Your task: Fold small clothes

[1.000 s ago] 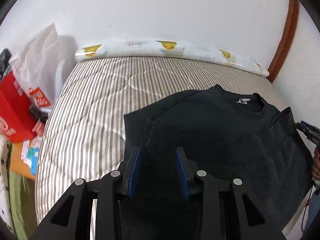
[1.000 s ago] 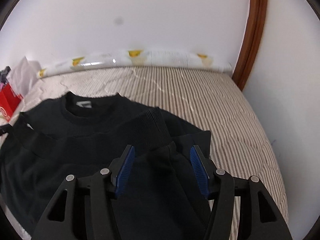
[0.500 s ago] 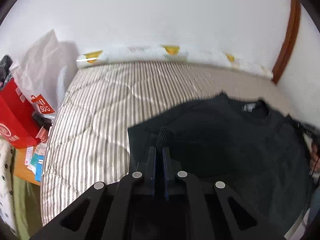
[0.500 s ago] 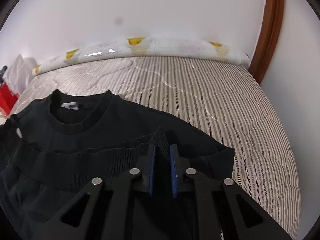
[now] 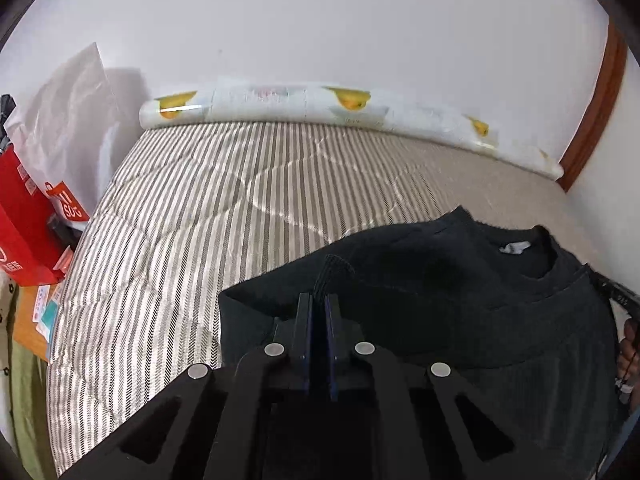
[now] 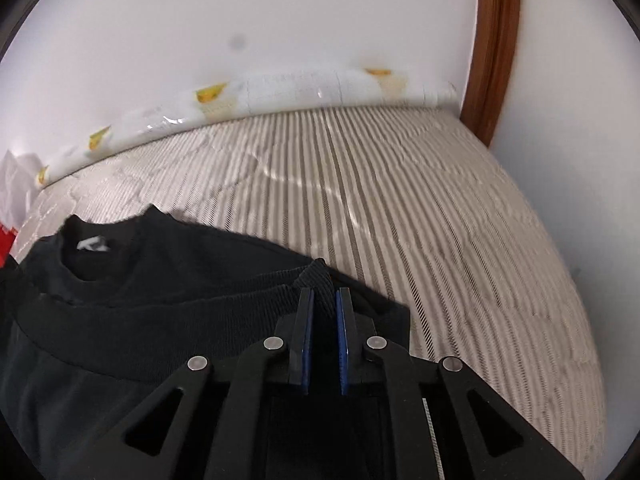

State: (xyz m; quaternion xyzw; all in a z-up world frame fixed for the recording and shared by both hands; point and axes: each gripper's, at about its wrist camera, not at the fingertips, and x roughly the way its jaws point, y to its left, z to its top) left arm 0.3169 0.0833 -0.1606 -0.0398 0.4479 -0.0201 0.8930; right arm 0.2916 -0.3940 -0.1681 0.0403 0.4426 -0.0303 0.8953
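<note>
Left wrist: red box (image 5: 24, 216), partly legible "SOG" tag (image 5: 70, 204).

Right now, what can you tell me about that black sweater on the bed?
The black sweater looks like soft knit, with a round ribbed collar and a pale label inside. It lies on the striped mattress, its ribbed hem folded up toward the collar. The left claw and right claw are each shut on a corner of that hem.

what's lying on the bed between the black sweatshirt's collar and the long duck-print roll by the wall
Nothing: between the sweatshirt collar and the roll, only bare striped mattress shows, in both wrist views.
</note>
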